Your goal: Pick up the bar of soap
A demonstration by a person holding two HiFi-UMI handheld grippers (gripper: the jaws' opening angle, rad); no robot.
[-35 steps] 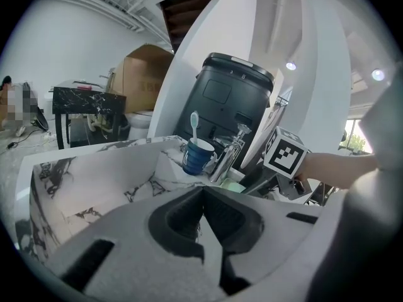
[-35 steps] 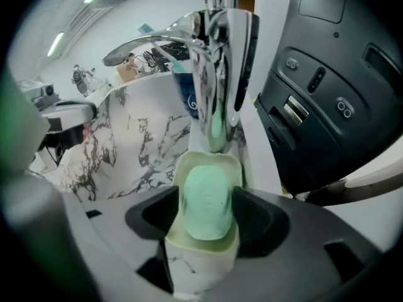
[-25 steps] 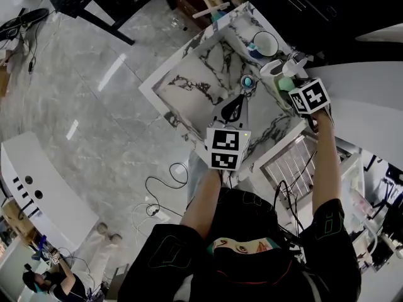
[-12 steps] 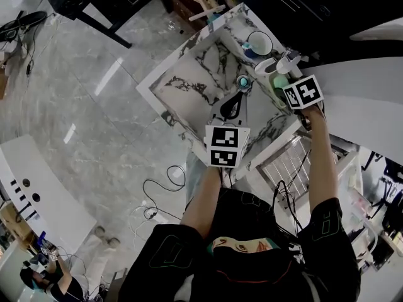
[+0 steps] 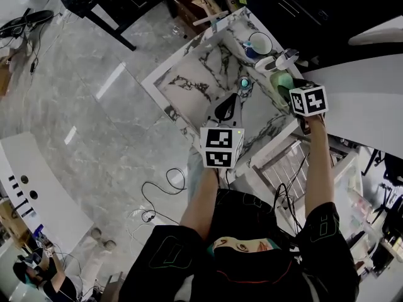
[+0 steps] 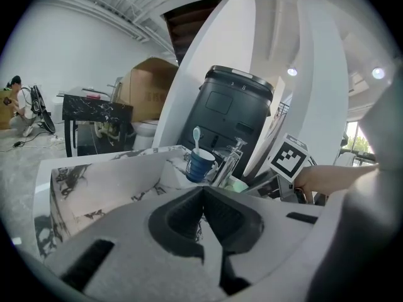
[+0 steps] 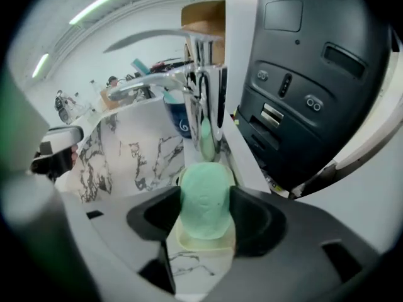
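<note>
The right gripper view alone shows the right gripper [image 7: 205, 201] clamping the soap [image 7: 203, 186] between its jaws, on a dish [image 7: 203, 243] at the sink's [image 7: 126, 162] edge; left gripper [image 6: 203, 197] closed, empty.

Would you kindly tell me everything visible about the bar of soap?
The bar of soap is pale mint green, rounded and matte, with a faint stamp on top. It lies on a cream dish in front of the chrome tap. The right gripper has its fingers against both sides.
</note>
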